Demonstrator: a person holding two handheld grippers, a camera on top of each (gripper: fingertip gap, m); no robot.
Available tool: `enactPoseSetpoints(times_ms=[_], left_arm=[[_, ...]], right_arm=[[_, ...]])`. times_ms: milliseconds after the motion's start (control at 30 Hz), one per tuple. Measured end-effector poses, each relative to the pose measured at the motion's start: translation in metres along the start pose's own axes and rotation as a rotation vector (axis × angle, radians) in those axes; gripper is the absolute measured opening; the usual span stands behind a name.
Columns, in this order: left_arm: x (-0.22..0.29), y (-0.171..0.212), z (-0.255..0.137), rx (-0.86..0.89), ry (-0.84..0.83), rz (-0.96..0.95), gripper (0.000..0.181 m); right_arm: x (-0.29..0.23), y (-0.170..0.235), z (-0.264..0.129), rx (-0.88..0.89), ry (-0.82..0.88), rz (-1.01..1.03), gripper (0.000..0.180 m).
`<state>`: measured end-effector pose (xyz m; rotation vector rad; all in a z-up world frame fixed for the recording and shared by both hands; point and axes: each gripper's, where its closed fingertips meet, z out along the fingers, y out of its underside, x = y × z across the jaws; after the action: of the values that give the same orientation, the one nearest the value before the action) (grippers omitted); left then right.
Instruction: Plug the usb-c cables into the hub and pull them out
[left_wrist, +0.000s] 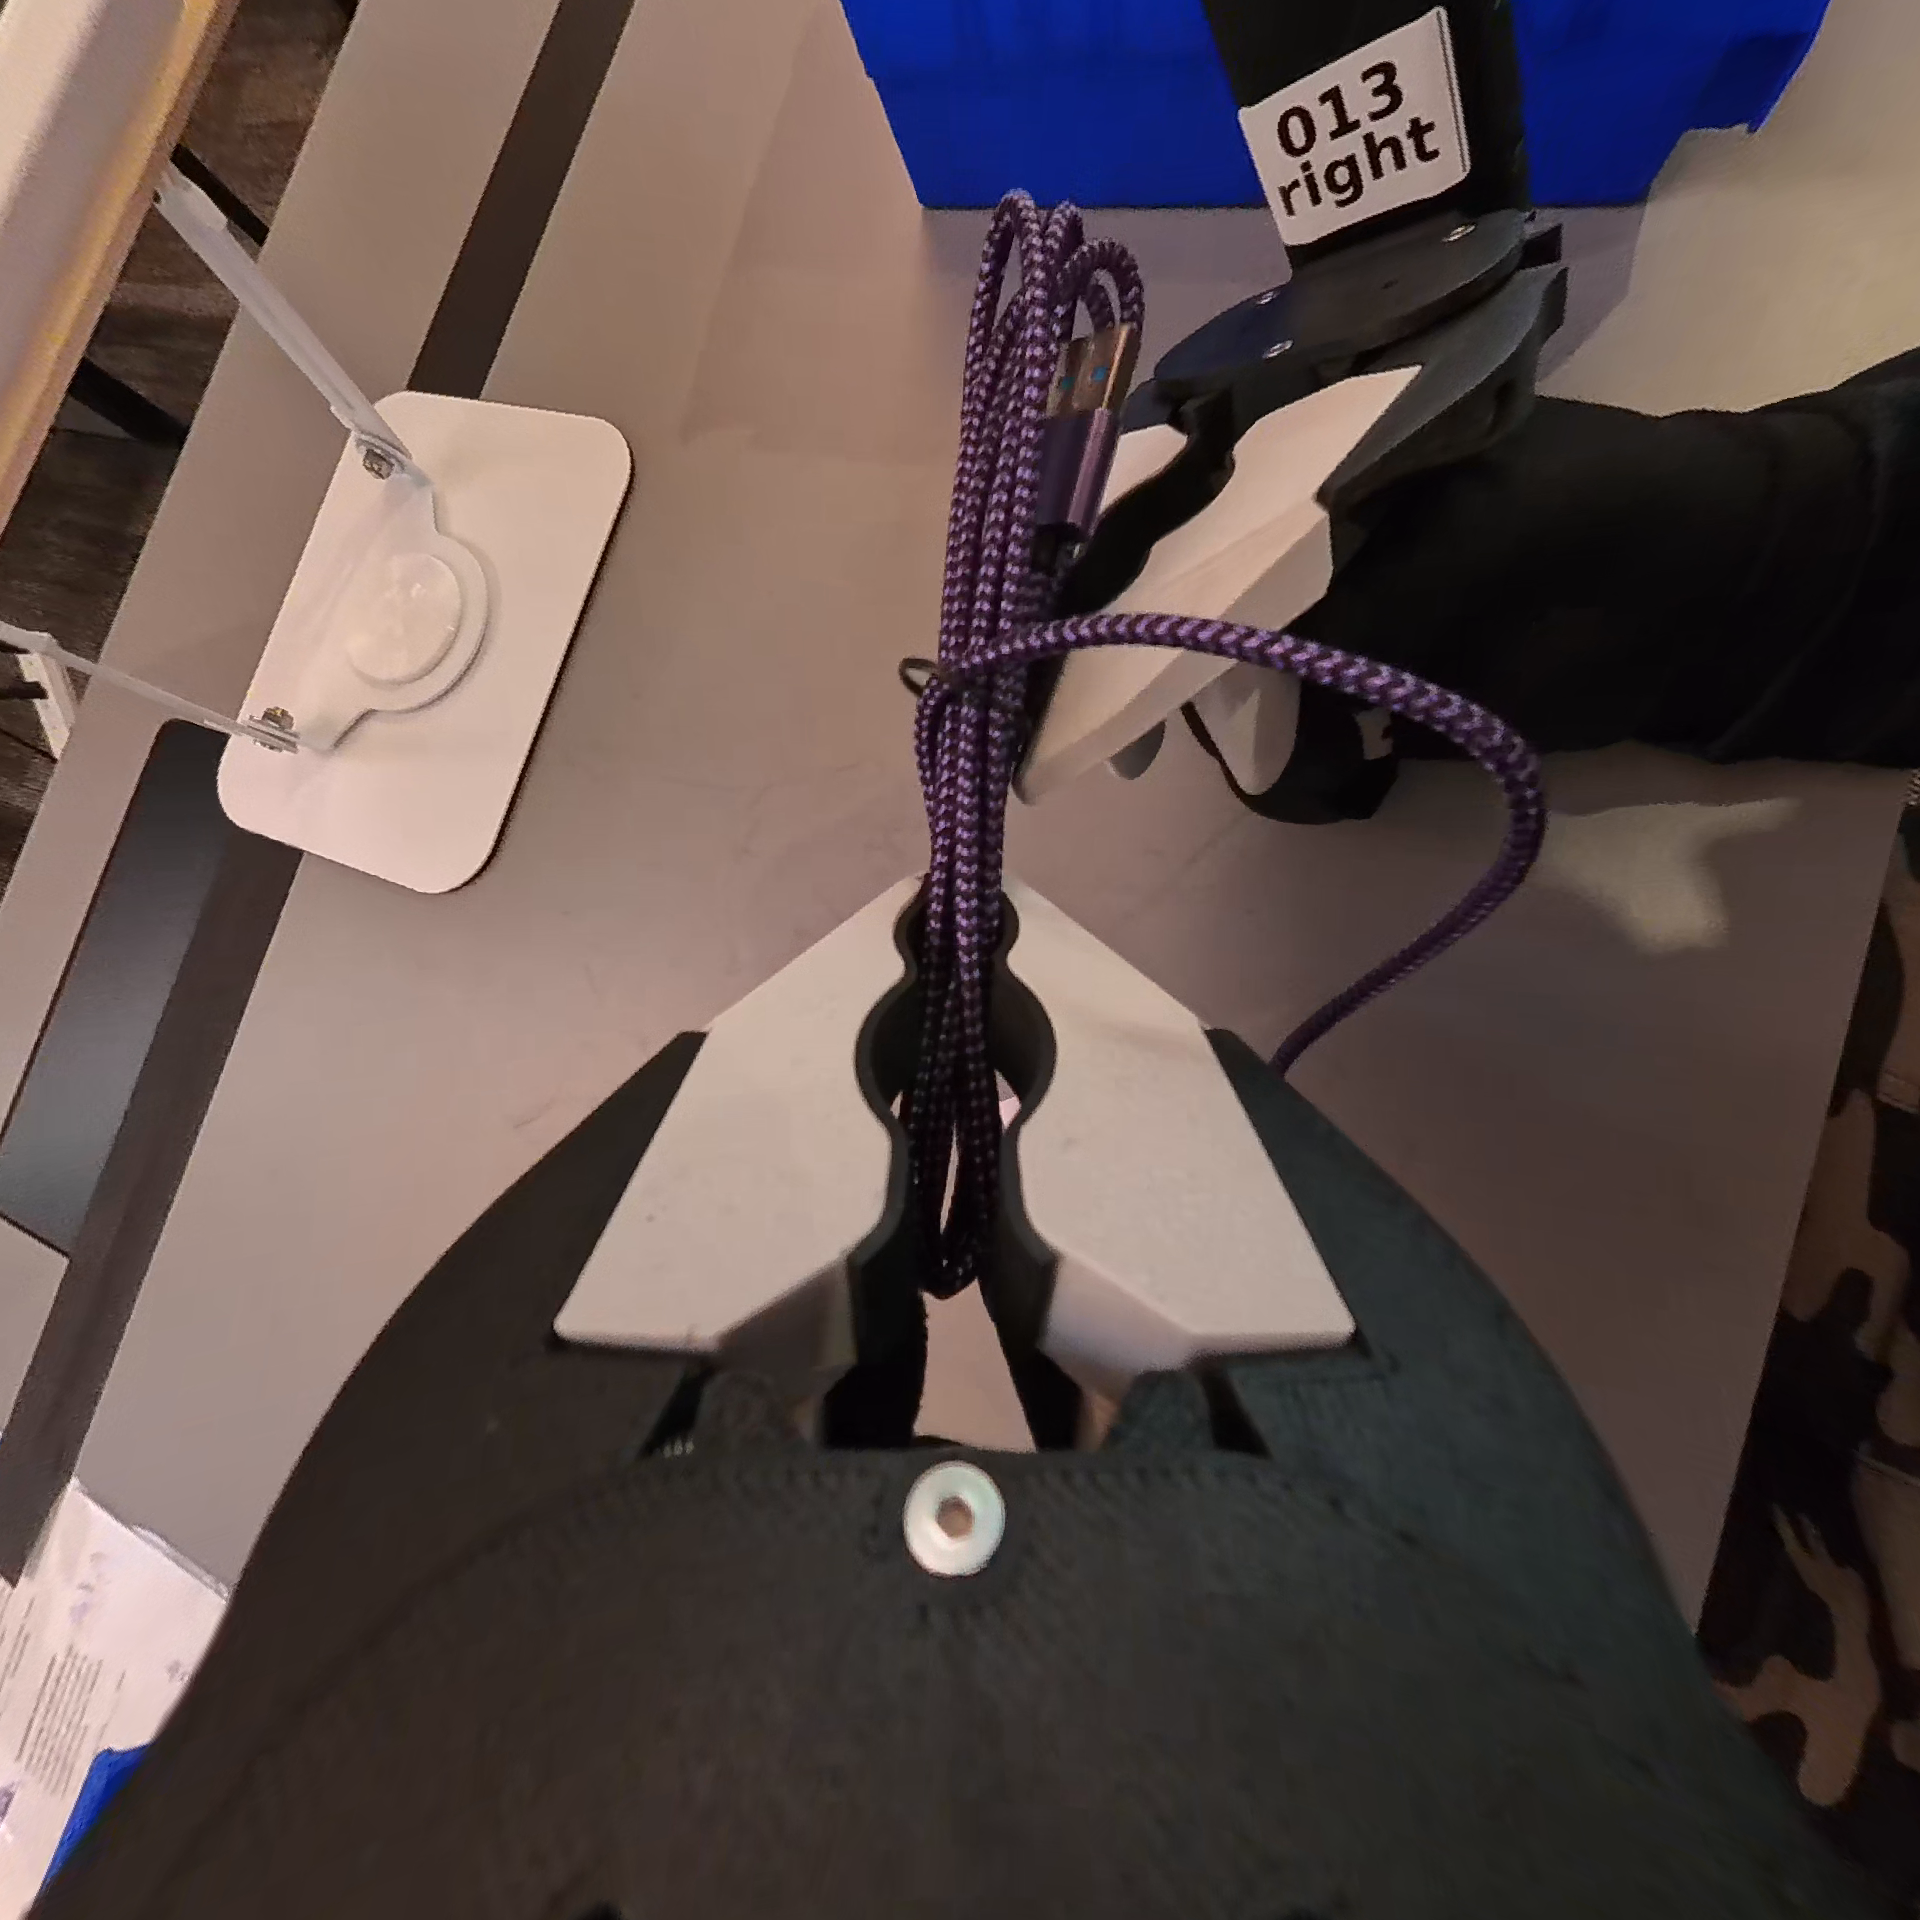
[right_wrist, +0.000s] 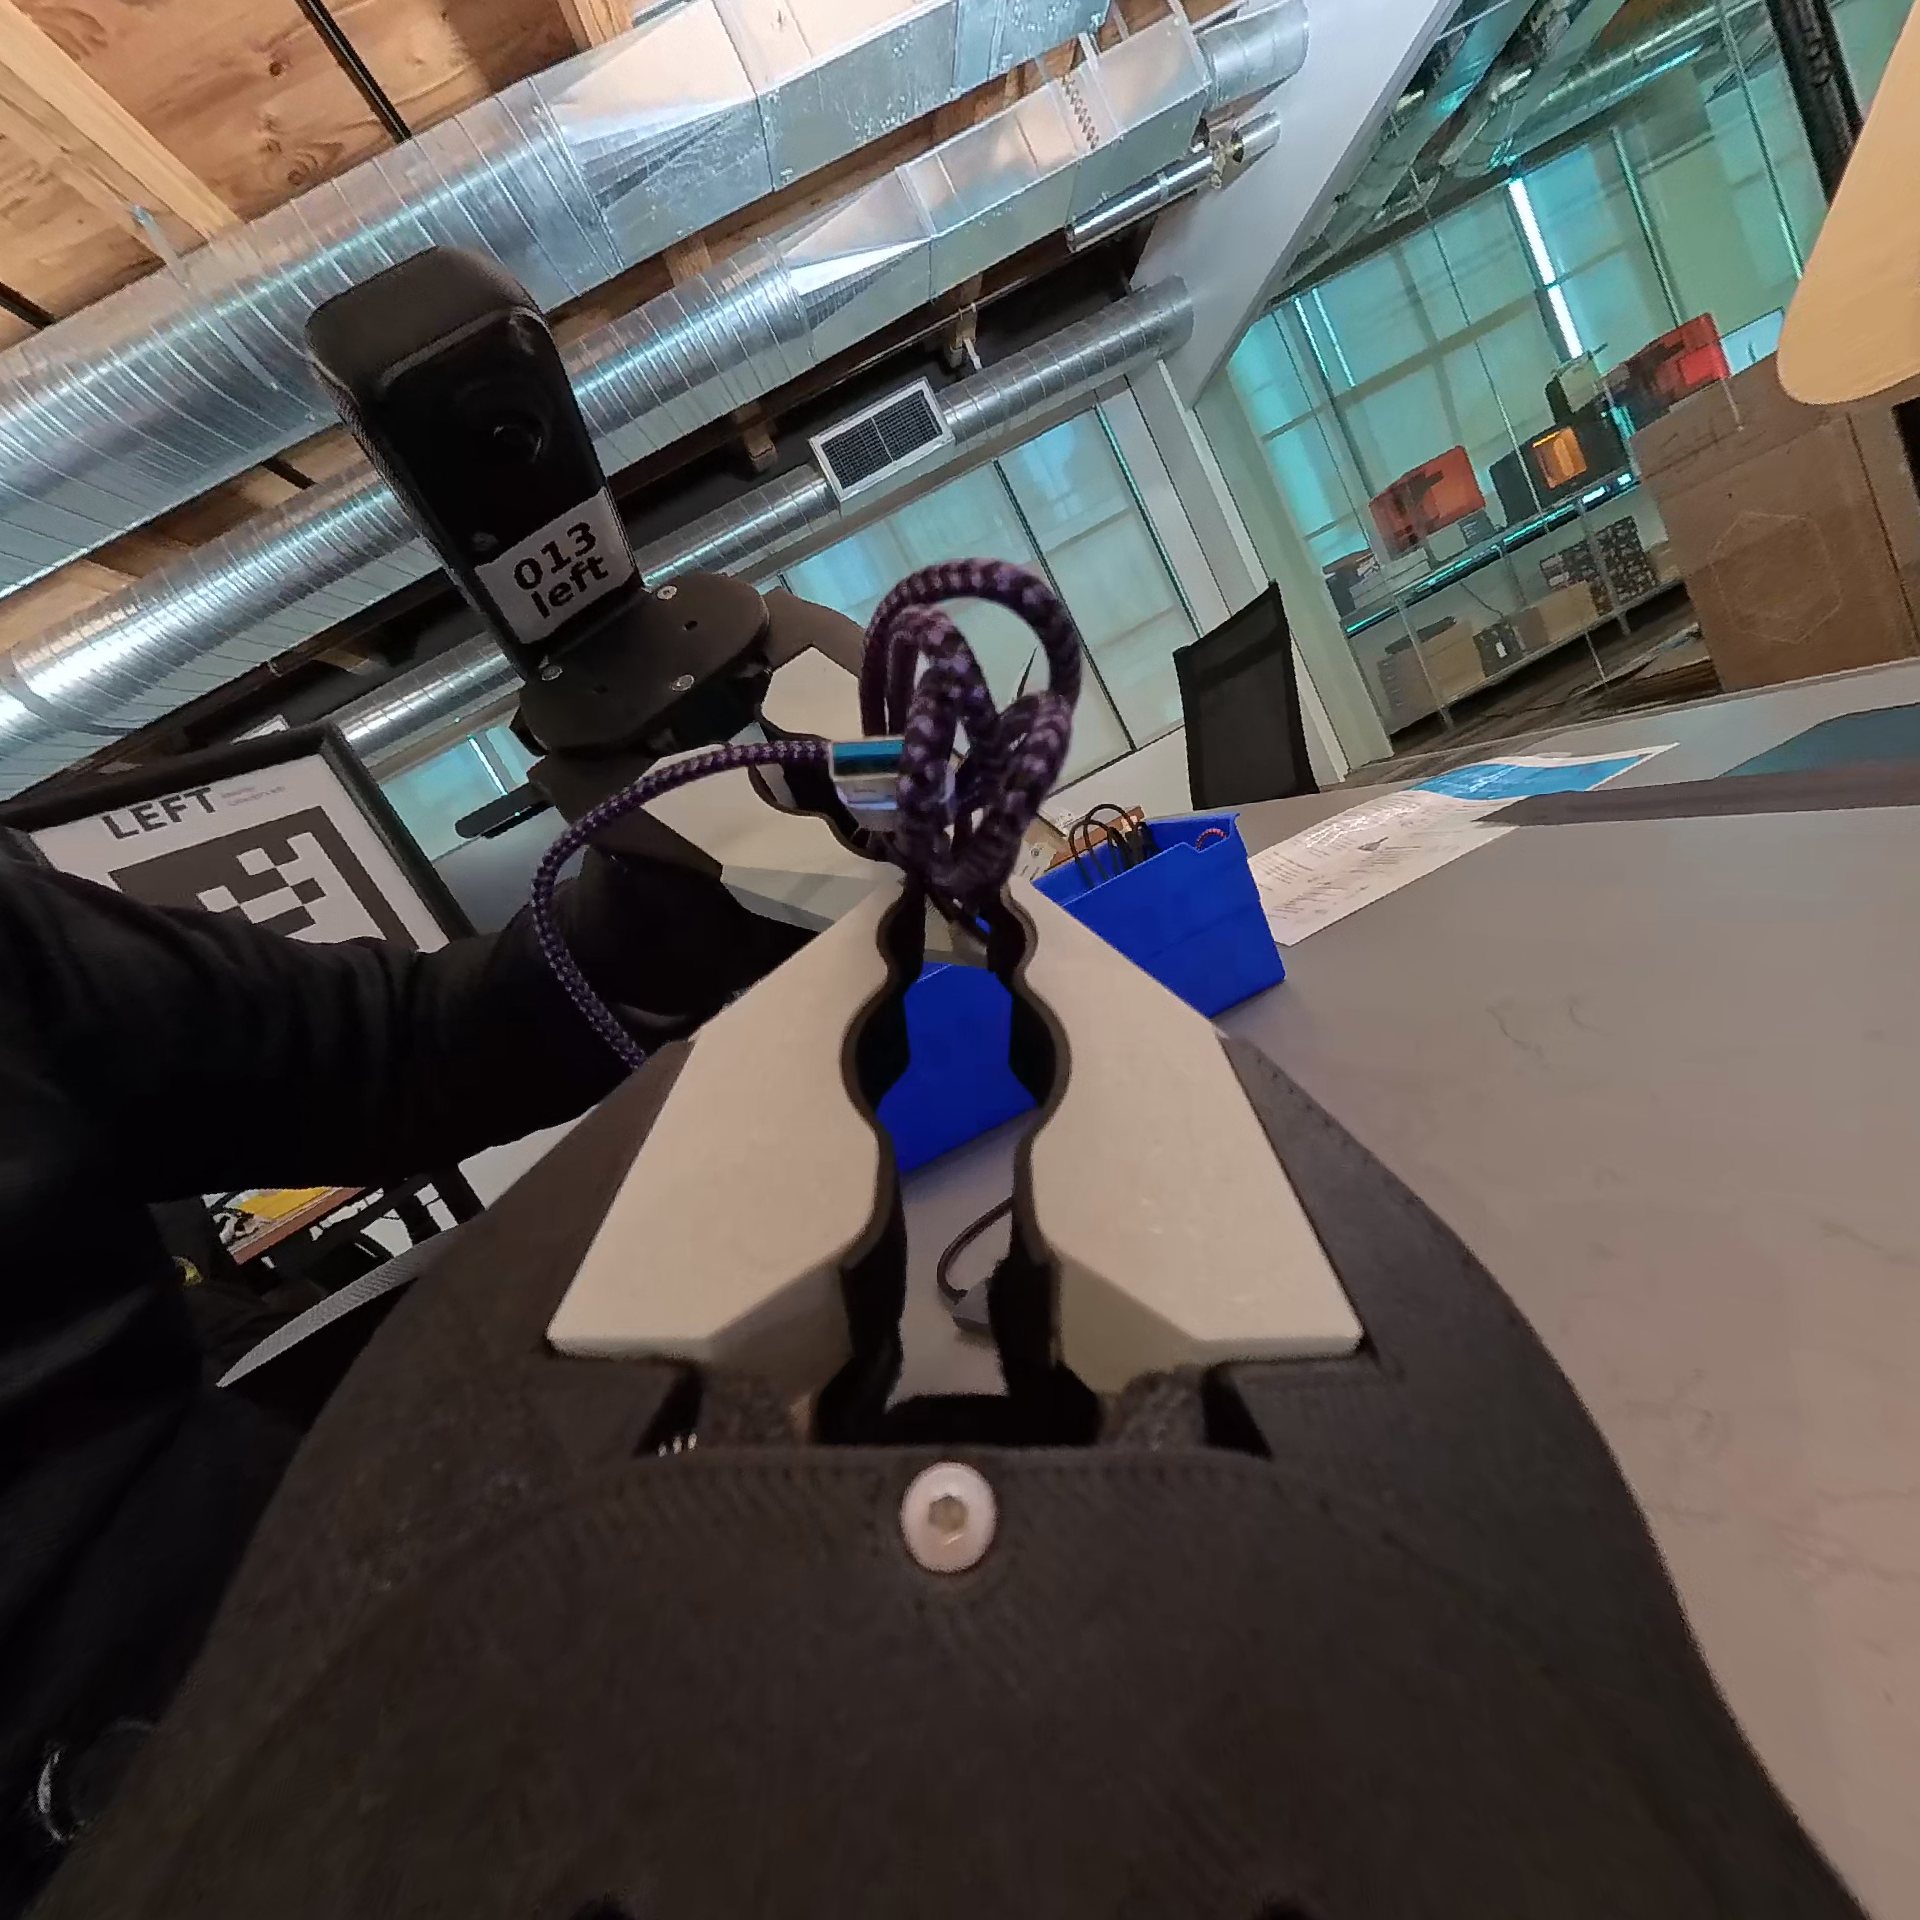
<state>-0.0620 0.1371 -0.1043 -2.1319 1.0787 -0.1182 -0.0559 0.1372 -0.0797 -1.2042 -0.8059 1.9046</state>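
The left gripper (left_wrist: 961, 914) fingers pinch the bundled purple cable (left_wrist: 971, 582) above the grey counter (left_wrist: 727, 727). The right gripper (right_wrist: 951, 914) fingers pinch the same bundle near its plug (right_wrist: 862, 774).

Grey table (left_wrist: 727, 727), white plate (left_wrist: 436, 665), blue bins (right_wrist: 1164, 925), papers (right_wrist: 1392, 842)

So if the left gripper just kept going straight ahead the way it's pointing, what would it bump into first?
Probably the right gripper. The left gripper is already shut on the purple cable bundle, and the other one's white fingers sit just ahead and slightly right, at the same bundle. Depth is hard to judge.
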Motion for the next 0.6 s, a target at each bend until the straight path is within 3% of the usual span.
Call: enactPoseSetpoints(times_ms=[600], left_arm=[[0.0013,-0.0022,-0.0005,0.023,0.007,-0.018,0.003]], right_arm=[[-0.0007,0.0008,-0.0019,-0.021,0.019,-0.043,0.004]])
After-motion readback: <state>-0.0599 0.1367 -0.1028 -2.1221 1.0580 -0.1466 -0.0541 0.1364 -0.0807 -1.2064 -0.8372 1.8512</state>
